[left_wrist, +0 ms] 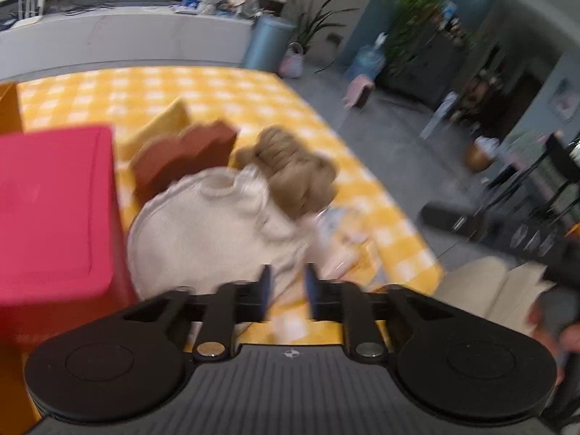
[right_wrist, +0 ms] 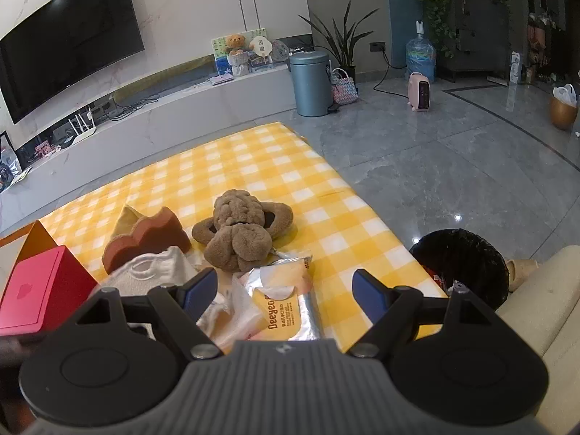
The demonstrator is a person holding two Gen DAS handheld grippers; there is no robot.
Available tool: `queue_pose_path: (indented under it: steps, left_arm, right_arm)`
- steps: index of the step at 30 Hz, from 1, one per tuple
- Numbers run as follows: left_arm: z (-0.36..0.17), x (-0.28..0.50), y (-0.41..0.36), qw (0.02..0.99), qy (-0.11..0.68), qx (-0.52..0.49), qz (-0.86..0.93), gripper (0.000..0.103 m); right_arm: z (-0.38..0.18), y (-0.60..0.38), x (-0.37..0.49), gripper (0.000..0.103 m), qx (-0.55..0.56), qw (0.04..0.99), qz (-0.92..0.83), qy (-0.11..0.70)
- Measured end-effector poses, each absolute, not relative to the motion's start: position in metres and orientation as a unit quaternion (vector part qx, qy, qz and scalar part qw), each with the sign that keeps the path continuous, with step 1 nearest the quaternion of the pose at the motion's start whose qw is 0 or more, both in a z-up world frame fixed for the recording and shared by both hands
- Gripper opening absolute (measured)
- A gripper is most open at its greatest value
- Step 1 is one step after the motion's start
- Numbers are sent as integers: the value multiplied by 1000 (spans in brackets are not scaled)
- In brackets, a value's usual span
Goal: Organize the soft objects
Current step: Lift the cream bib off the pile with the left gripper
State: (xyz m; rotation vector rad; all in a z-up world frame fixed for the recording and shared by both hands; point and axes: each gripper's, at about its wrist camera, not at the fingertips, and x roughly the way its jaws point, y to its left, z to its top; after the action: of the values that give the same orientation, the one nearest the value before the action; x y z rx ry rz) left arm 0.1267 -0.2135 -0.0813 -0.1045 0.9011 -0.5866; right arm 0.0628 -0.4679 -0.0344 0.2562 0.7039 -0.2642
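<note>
A brown plush toy (right_wrist: pixel 241 233) lies mid-table on the yellow checked cloth (right_wrist: pixel 253 166); it also shows in the left wrist view (left_wrist: pixel 293 170). A cream knitted garment (left_wrist: pixel 203 224) lies in front of it, seen partly in the right wrist view (right_wrist: pixel 152 270). A brown wavy sponge (right_wrist: pixel 145 239) and a yellow wedge cushion (right_wrist: pixel 127 219) sit to the left. My left gripper (left_wrist: pixel 288 290) has its jaws close together just over the garment's near edge; blur hides whether it grips it. My right gripper (right_wrist: pixel 286 291) is open above a wet-wipes pack (right_wrist: pixel 286 308).
A red box (right_wrist: pixel 40 295) stands at the left table edge, with an orange box (right_wrist: pixel 36 239) behind it. A black waste bin (right_wrist: pixel 460 264) and a beige sofa (right_wrist: pixel 543 308) are at the right. A TV console runs along the far wall.
</note>
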Motion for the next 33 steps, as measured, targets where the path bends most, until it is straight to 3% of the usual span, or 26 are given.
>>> queue_pose_path:
  steps: [1,3,7,12,15,18,30,33]
  left_arm:
    - [-86,121,-211,865,422,-48,-266,55]
    - [-96,106,-204,879,405,-59,-244,69]
    - [-120,87,-191,892,385,-119,-204,85]
    - [-148,87,-188,898,399,-163,-95,87]
    - [-147,91,-193,921,354,-131,-93,87]
    - [-151,107,-190,903,383,-163,-109,89]
    - [-174,119,-176,875,317,-295,-217,85]
    - [-182,132,-178,858,340,-327,-205,83]
  right_arm:
    - [-35,-468,63,81,124,922,-129,343]
    - [-36,-468,63,81,122,921,-131,345]
    - [-37,-469,64,81,121,920,-137,347]
    - [-35,-468,63,81,120,922,-134,344]
    - [-36,-469,63,81,122,921,-137,344]
    - [-36,-469,63,81,121,921,-139,344]
    - [-36,-469,62,81,121,922,-138,342]
    - [-36,-469,62,81,121,921,-138,342]
